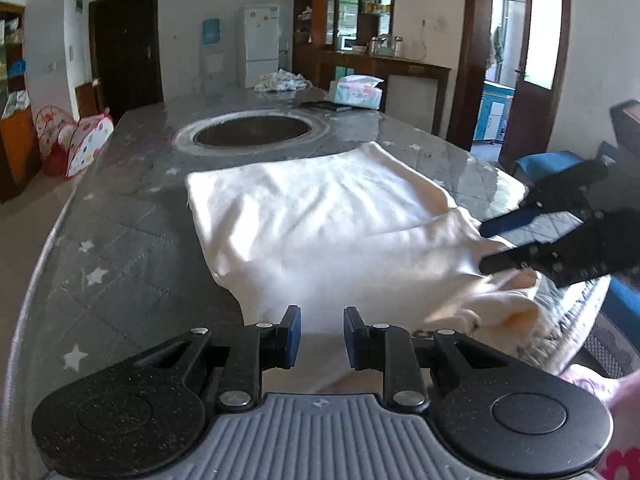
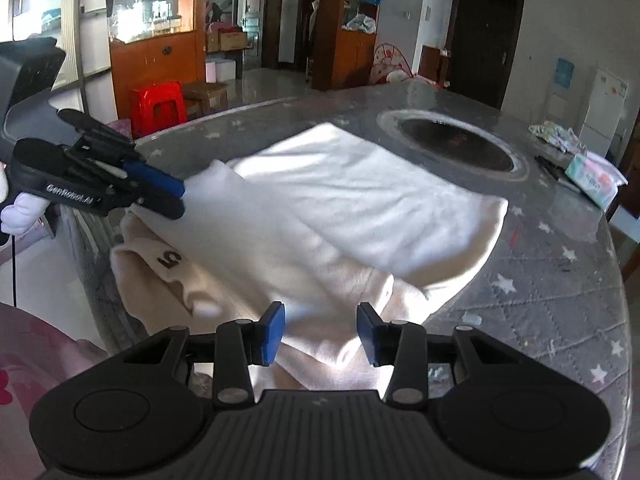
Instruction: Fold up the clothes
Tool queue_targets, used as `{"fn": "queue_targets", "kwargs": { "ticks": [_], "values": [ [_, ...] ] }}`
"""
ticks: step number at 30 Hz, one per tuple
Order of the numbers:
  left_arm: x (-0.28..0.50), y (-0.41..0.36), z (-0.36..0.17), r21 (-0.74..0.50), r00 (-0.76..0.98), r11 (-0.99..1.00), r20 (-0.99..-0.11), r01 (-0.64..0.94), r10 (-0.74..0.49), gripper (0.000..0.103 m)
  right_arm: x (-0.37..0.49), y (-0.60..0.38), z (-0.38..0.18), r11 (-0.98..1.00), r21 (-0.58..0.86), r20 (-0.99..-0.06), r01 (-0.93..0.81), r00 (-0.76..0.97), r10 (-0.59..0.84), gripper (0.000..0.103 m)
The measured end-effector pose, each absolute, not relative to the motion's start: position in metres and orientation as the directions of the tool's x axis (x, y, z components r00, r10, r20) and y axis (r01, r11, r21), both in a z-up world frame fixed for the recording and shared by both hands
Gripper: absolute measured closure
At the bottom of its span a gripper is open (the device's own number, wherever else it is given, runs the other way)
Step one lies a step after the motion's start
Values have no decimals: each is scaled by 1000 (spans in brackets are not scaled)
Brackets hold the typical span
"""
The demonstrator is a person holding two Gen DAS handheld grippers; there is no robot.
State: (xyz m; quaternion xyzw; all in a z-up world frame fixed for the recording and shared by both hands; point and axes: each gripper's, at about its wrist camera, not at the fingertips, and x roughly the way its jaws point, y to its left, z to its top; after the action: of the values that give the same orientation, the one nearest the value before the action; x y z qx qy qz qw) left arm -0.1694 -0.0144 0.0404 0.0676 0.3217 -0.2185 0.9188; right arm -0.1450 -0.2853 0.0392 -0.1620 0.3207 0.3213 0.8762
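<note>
A cream-white garment [image 1: 320, 216] [image 2: 360, 200] lies folded flat on the grey star-patterned table cover [image 1: 120, 240] [image 2: 540, 280]. Its near part is bunched at the table's front edge, where a tag with a "5" [image 2: 170, 260] shows. My left gripper [image 1: 322, 338] [image 2: 182, 200] hovers over the near edge of the garment, its blue pads apart and nothing pinched between them. My right gripper [image 2: 322, 334] [image 1: 484, 246] sits over the bunched end, fingers spread with cloth lying under them, not clamped.
A round dark recess [image 1: 252, 130] [image 2: 456, 144] is set in the table beyond the garment. Farther back lie a tissue pack [image 1: 356, 92] [image 2: 592, 180] and a small patterned cloth [image 1: 280, 80]. A person's pink sleeve [image 2: 24, 360] is at the front edge.
</note>
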Motion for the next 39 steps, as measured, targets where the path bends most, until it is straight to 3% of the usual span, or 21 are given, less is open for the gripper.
{"fn": "queue_targets", "kwargs": {
  "ticks": [7,12,15,24,25,27,29,32,39],
  "values": [
    [-200,-22,45,107,687,834,-628,542,-366,77,-149,-284,31,735,-100,-679,-671,586,442,63],
    [-216,-33,39,180,678,777,-629,604,-381,70,-155,-291,42,741,-95,-666,-665,595,449,62],
    [-218,-44,33,204,677,750,-617,630,-401,63,-159,-294,45,739,-101,-667,-666,596,446,58],
    [-219,-61,22,251,673,693,-595,675,-439,63,-178,-301,49,713,-133,-677,-689,588,442,48],
    [-219,-62,22,251,672,691,-592,678,-445,64,-181,-301,49,707,-137,-680,-694,585,442,47],
    [-218,-63,22,249,672,688,-585,682,-455,83,-185,-302,49,694,-147,-686,-705,578,442,47],
    [-214,-63,24,237,672,694,-580,680,-461,91,-189,-302,48,678,-160,-694,-717,570,440,44],
    [-202,-58,33,187,677,724,-562,664,-476,93,-194,-300,47,651,-189,-695,-735,569,440,36],
    [-161,-51,55,102,679,757,-530,645,-508,94,-192,-283,39,594,-258,-663,-762,587,465,35]
  ]
}}
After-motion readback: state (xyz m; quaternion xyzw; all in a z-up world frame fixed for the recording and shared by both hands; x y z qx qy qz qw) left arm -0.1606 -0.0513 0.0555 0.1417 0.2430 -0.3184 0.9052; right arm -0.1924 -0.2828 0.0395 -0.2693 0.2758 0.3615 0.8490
